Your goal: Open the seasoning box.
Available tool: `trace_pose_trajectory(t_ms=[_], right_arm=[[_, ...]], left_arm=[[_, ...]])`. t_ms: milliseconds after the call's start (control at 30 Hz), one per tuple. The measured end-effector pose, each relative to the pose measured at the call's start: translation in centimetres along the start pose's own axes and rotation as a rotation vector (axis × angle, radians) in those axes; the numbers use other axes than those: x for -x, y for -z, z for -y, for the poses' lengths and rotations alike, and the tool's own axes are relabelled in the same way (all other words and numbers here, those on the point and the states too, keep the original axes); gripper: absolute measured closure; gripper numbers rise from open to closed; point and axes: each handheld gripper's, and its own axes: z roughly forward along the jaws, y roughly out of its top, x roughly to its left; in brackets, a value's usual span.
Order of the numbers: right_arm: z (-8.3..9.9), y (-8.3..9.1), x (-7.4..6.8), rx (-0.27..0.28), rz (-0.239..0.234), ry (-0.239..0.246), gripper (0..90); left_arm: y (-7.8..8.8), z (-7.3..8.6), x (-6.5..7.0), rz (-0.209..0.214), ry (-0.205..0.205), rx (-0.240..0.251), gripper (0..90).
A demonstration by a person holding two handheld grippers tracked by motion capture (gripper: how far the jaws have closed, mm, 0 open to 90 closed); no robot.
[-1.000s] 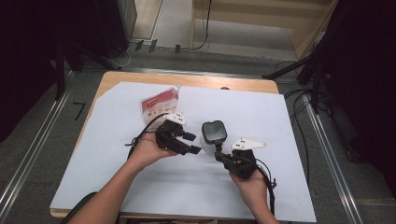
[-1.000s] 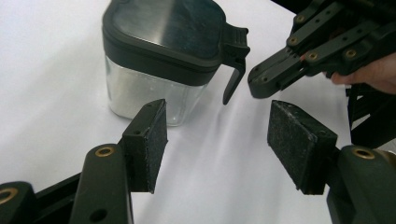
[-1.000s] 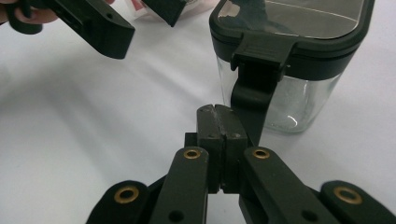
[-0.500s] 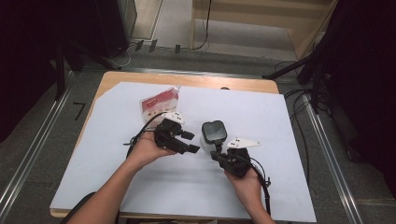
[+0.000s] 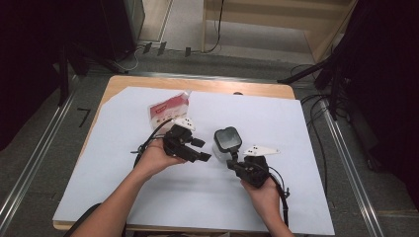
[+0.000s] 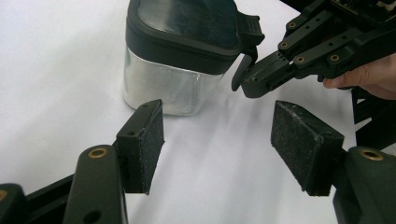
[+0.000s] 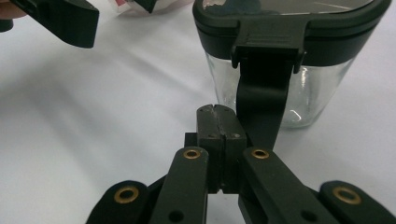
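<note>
**Closed jaws working at the container's latch**

While I am watching from the person's side of the table, I am seeing the right gripper (image 5: 236, 165) nearest me, its jaws pressed together with nothing between them, their tip sitting just beside the hanging black latch flap (image 7: 261, 100) of the container. I am judging that it is held low and closed like this to nudge or lift that flap, though whether it is actually touching I cannot tell.

Slightly farther along, the left gripper (image 5: 200, 150) is hovering with its jaws well apart and empty, aimed toward the container's clear wall; I am reading that as readiness to steady the body while the latch is worked.

Between the two tools, the glass container (image 5: 226, 143) is standing upright on the white sheet (image 5: 296, 148), its long axis vertical, its black lid (image 6: 187, 28) on top and the latch side facing the right gripper.

Beyond it, near the far edge, a red-and-white packet (image 5: 170, 109) is lying flat, well apart from the action.
</note>
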Motion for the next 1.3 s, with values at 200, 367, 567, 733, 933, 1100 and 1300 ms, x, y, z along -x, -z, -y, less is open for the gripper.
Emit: trace_pose_trajectory(t_ms=[200,367,567,733,933,1100,1300], right_arm=[[0.0,0.3,0.5,-0.003,0.01,0.006,90.0],[0.0,0.5,1.1,-0.004,0.022,-0.007,90.0],[0.0,0.5,1.7,-0.012,0.028,-0.011,90.0],[-0.1,0.7,2.5,-0.016,0.027,-0.037,90.0],[-0.3,1.0,3.4,-0.018,0.021,-0.07,90.0],[-0.5,1.1,4.3,-0.025,0.027,-0.077,90.0],[-0.6,1.3,5.0,-0.019,0.027,-0.099,90.0]], left_arm=[[0.1,0.0,-0.3,-0.006,0.003,0.019,34.9],[0.2,0.0,-0.3,-0.004,0.01,0.025,34.3],[0.1,0.0,-0.3,-0.003,0.005,0.026,34.1],[0.2,0.0,-0.3,0.002,0.005,0.033,32.3],[0.1,-0.1,-0.6,-0.004,0.038,0.059,30.0],[0.2,-0.2,-0.7,0.03,0.036,0.042,28.2],[-0.3,-0.2,-0.4,0.038,0.015,0.009,30.0]])
